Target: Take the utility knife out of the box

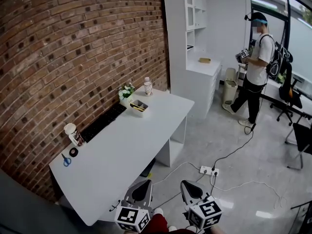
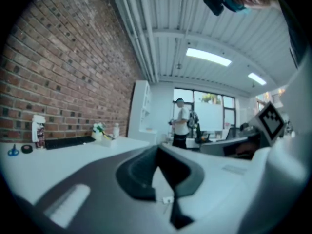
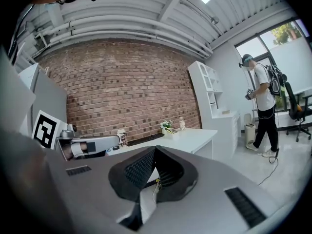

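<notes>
The box [image 1: 139,107] is sitting on the worktop [image 1: 122,145], with a yellowish tool inside it (presumably the utility knife [image 1: 137,107], too small to confirm) lying along the box's length. Both grippers are hovering well apart from the box, past the worktop's opposite end. The left gripper [image 1: 145,183] looks slightly nearer to the box than the right gripper [image 1: 185,184]. Both pairs of fingers are pressing fully together, holding nothing.

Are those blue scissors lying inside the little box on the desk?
No, the scissors lie on the bare desk at its near end, far from the box.
</notes>
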Motion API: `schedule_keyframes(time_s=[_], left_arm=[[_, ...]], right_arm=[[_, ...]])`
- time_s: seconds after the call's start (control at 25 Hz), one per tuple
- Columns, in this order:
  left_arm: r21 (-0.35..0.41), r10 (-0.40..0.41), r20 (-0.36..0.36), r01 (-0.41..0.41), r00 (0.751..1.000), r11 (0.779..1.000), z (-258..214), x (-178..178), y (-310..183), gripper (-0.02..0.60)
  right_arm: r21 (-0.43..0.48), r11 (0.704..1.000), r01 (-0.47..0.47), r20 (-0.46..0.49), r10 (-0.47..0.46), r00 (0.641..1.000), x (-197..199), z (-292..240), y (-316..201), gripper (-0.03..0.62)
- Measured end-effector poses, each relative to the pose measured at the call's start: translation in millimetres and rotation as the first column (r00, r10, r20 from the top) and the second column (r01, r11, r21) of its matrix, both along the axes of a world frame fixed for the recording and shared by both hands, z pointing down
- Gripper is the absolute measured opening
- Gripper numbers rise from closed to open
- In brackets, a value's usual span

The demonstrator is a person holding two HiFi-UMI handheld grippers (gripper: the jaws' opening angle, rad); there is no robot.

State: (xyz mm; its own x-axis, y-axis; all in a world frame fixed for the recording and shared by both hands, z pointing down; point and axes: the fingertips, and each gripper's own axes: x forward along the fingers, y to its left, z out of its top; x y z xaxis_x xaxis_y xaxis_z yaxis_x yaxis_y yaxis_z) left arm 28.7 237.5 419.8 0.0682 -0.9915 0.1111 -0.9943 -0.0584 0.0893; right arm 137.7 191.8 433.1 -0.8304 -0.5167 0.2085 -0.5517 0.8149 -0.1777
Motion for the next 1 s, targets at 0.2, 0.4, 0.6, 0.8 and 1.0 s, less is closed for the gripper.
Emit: schedule_keyframes(time_s=[0.2,0.4,0.6,0.8,1.0], left_arm=[[-0.01,-0.012,0.005,0.013,1.0,1.0,2.7,-10.8,-12.3,0.003],[-0.006,-0.014,0.014,0.014,1.0,1.0,5.6,-26.5,-37.3,0.003],[-0.012,-0.017,0.004,0.017,1.0,1.0,12.7,-46.6,-71.4,0.003],[-0.013,-0.021,-0.02,0.021,1.0,1.0,16.7,-71.3,-114.5,0.003],[-0.026,-0.028,-0.021,0.027,0.999,0.999,21.7,-98.7,-153.5,0.003]], right_arm=[[-0.035,0.999,-0.028,-0.014,0.027,1.0,4.0,9.6,-15.9,0.008],[-0.03,0.999,-0.029,-0.013,0.029,1.0,-8.5,12.4,-35.8,0.008],[-0.036,0.999,-0.024,-0.031,0.023,0.999,-26.6,20.2,-66.0,0.008],[-0.044,0.999,-0.01,-0.055,0.007,0.998,-58.0,21.1,-106.3,0.008],[-0.058,0.998,0.012,-0.064,-0.016,0.998,-92.5,24.0,-144.9,0.008]])
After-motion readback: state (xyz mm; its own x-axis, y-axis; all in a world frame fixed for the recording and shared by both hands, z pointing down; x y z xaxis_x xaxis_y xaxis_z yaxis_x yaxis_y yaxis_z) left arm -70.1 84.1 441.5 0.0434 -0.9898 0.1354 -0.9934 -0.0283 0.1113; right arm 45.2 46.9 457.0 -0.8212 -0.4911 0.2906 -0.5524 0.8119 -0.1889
